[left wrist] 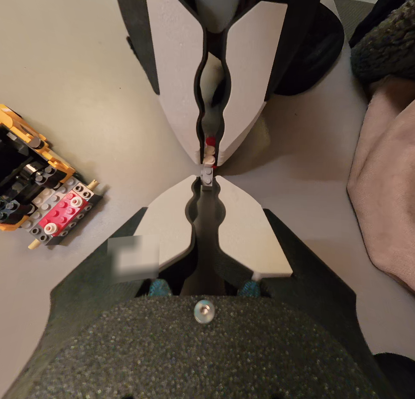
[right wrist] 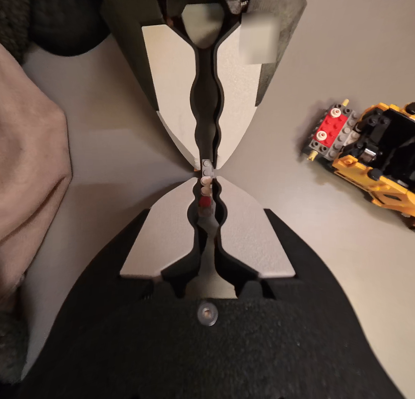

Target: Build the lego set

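Observation:
My left gripper [left wrist: 207, 180] is shut on a small grey plate [left wrist: 206, 175]. My right gripper [right wrist: 205, 182] is shut on a small stack of white round studs with a red part behind [right wrist: 205, 186]. The two grippers meet tip to tip above the table, and the grey plate touches the white end of the stack. In the left wrist view the right gripper [left wrist: 210, 162] comes in from the top with the stack [left wrist: 210, 154]. In the right wrist view the left gripper [right wrist: 207, 163] comes in from the top with the plate [right wrist: 206, 167]. The yellow and black lego vehicle [left wrist: 45, 197] [right wrist: 363, 150], with a red plate on its grey end, sits on the table off to the side.
A pink cloth [left wrist: 381, 186] [right wrist: 29, 152] lies on the table on the side away from the vehicle. A dark fuzzy sleeve [left wrist: 386, 47] is beyond it. The pale grey table [left wrist: 78, 74] lies between the grippers and the vehicle. Only a small space, under 4 cm, lies between the two pairs of fingers.

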`<state>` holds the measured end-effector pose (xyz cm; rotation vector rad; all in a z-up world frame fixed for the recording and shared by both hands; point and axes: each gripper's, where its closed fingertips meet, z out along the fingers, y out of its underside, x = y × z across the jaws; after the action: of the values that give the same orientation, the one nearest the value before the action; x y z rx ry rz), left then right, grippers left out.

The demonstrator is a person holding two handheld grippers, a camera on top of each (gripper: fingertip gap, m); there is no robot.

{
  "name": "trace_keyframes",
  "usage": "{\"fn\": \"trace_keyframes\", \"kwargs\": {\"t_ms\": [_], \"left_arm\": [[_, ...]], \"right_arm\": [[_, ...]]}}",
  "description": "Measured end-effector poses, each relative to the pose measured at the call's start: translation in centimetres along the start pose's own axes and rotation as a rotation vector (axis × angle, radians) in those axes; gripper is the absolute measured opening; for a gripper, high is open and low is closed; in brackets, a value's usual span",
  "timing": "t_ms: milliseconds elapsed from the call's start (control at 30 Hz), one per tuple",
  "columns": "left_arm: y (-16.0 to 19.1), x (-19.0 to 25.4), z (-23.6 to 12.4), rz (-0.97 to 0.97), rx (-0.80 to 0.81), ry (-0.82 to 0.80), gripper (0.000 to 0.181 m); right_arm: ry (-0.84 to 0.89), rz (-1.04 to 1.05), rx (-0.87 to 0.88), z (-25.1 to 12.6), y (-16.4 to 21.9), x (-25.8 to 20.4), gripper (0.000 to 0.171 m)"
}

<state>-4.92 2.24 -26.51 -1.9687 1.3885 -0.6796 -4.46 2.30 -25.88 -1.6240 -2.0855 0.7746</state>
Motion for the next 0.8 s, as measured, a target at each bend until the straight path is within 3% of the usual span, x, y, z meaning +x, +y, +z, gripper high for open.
{"fn": "trace_keyframes", "kwargs": {"t_ms": [800], "left_arm": [[-0.11, 0.39, 0.02, -0.02, 0.005, 0.012, 0.01]], "right_arm": [[0.041, 0.188, 0.039, -0.03, 0.06, -0.13, 0.009]]}}
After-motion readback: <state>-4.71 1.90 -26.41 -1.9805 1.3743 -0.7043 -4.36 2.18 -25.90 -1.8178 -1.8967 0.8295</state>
